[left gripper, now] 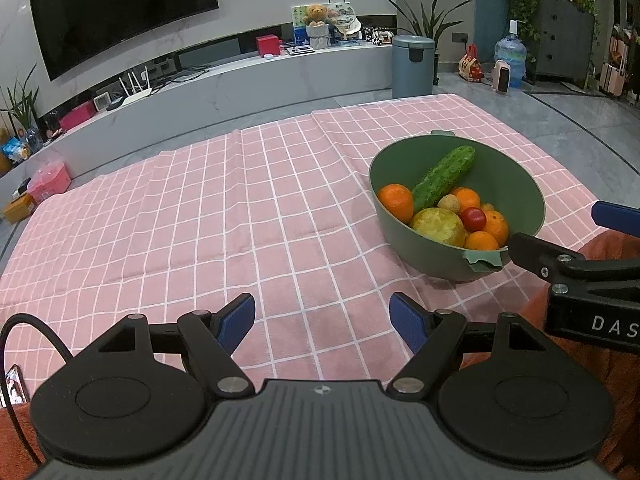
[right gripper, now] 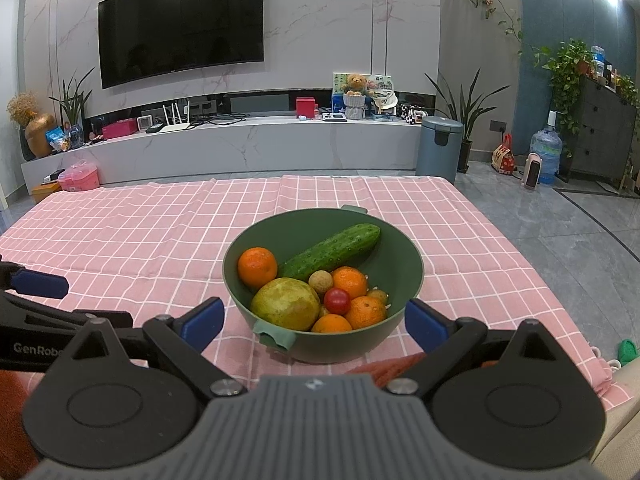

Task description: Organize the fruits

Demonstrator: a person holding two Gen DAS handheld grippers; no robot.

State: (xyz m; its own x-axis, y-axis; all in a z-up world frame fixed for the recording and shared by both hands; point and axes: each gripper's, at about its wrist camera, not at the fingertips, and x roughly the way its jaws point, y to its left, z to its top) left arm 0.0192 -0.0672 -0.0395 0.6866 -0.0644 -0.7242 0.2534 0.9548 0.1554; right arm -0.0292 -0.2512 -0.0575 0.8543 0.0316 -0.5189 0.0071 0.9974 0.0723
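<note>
A green bowl stands on the pink checked tablecloth. It holds a cucumber, several oranges, a yellow-green round fruit, a small red tomato and small tan fruits. My right gripper is open and empty, just in front of the bowl's near rim. My left gripper is open and empty over bare cloth, left of the bowl. The cucumber also shows in the left wrist view.
A grey bin stands on the floor beyond the table's far right corner. A low TV bench with clutter runs along the back wall. The table's right edge drops to the tiled floor.
</note>
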